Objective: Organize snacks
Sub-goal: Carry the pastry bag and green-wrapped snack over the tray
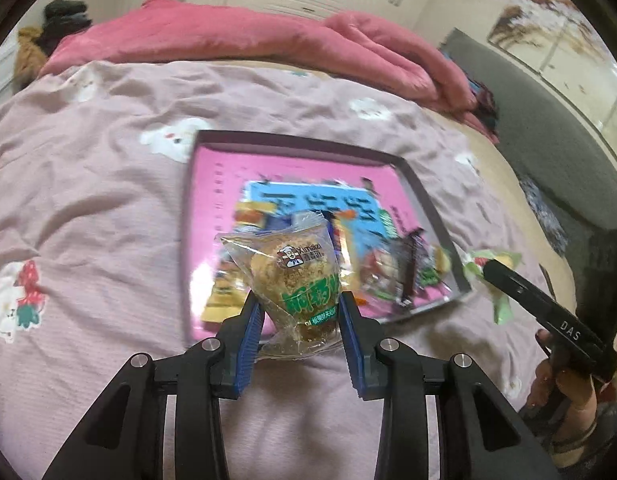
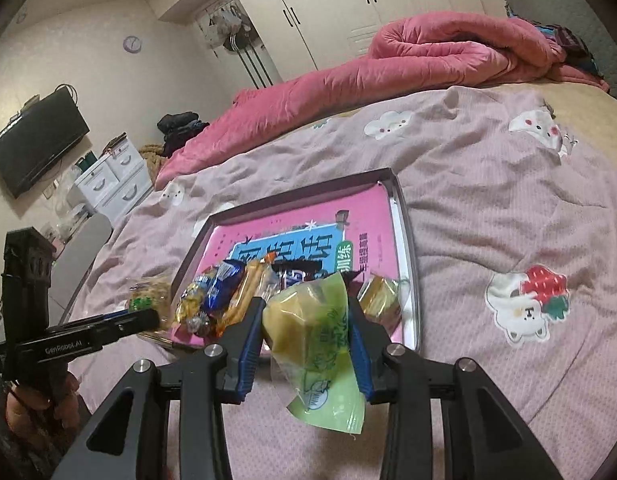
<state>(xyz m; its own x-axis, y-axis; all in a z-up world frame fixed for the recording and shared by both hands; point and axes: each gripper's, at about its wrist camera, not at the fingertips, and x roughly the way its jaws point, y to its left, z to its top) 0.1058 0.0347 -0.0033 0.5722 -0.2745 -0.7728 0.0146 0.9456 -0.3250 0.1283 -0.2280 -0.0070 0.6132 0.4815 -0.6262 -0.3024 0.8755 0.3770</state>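
The left gripper [image 1: 300,312] grips a clear-wrapped brown pastry [image 1: 296,276] between its blue fingers [image 1: 250,340]; the right gripper [image 2: 306,328] clamps a green-wrapped cake [image 2: 312,332]. Both packets hang over the bed [image 1: 88,208] at the near edge of the pink tray [image 2: 408,240]. Beyond them, about 5 snacks crowd its near corner, so carry each packet on over the bare far half before letting go.

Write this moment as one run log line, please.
left hand-held gripper: shut on brown snack packet | right hand-held gripper: shut on green snack packet | pink tray: several snacks inside, on bed
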